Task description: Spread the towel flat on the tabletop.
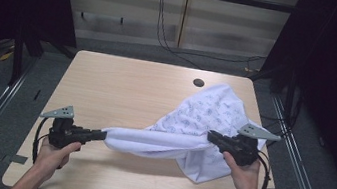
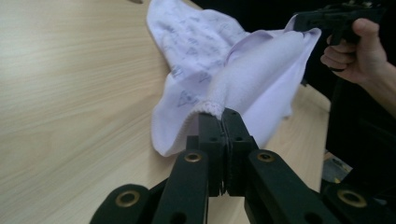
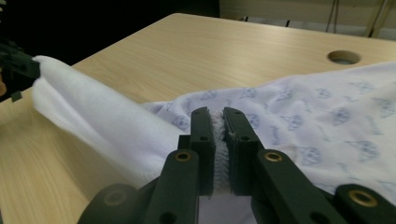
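- Cloth [image 1: 202, 125]: white with a faint blue print, at the right half of the table [image 1: 122, 87]. Its near edge is lifted and pulled into a band between the two grippers; the far part lies on the tabletop near the round hole [image 1: 198, 83].
- Left gripper [image 1: 103, 136]: at the near left, level, pointing right. Its jaws are pressed together on one hemmed corner of the cloth, pinching it at the tips, as the left gripper view confirms.
- Right gripper [image 1: 211, 136]: at the near right, pointing left. Its jaws pinch a thicker fold of the cloth's edge, which keeps a narrow gap between them.
- Judgement: opposed grips on two ends of one edge serve to draw that edge straight, likely to spread or fold the cloth.
- Slack: the lower right part hangs loose below the band, so the stretch is incomplete.
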### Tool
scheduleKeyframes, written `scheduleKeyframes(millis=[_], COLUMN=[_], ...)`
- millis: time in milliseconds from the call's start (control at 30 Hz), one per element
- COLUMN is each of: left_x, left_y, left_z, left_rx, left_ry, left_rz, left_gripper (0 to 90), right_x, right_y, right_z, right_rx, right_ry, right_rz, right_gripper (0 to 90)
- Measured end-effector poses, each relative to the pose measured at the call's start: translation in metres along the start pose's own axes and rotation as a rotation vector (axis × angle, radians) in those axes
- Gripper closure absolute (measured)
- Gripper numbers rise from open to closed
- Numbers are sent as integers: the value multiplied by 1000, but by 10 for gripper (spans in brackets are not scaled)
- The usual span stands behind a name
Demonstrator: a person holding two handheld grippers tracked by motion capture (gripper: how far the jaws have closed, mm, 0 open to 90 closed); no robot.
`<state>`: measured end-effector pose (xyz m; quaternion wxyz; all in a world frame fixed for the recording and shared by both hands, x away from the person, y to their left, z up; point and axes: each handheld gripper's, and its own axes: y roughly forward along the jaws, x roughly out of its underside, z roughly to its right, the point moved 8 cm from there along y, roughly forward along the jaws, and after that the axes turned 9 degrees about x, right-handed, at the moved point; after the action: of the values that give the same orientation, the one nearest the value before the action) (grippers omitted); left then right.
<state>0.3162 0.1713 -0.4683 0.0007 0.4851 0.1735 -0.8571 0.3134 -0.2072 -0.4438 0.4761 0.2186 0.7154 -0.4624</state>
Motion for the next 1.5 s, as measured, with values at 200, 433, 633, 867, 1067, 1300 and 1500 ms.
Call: scheduleKeyframes(millis=[200, 433, 633, 867, 1067, 1300, 1500], left_x=[-5, -2, 7, 11, 14, 24, 37], left_y=[-5, -40, -62, -58, 4, 82, 108], left_z=[45, 116, 135, 89, 35, -24, -28], left_rx=[64, 161, 181, 85, 37, -37, -73], left_ry=[53, 121, 127, 56, -21, -54, 3], left_rz=[-4, 33, 60, 21, -101, -237, -300], left_gripper=[889, 888, 781, 719, 638, 573, 516], right_x=[-8, -4, 7, 25, 48, 62, 80], right_y=[-49, -128, -173, -153, -80, 7, 29], right_z=[-13, -60, -85, -57, -39, -28, -40], right_rx=[-7, -51, -46, 33, 21, -51, -103], right_ry=[-30, -75, -55, -53, -90, -125, -139], right_rz=[44, 99, 145, 96, -81, -245, -355], right_gripper=[827, 823, 642, 577, 533, 522, 535])
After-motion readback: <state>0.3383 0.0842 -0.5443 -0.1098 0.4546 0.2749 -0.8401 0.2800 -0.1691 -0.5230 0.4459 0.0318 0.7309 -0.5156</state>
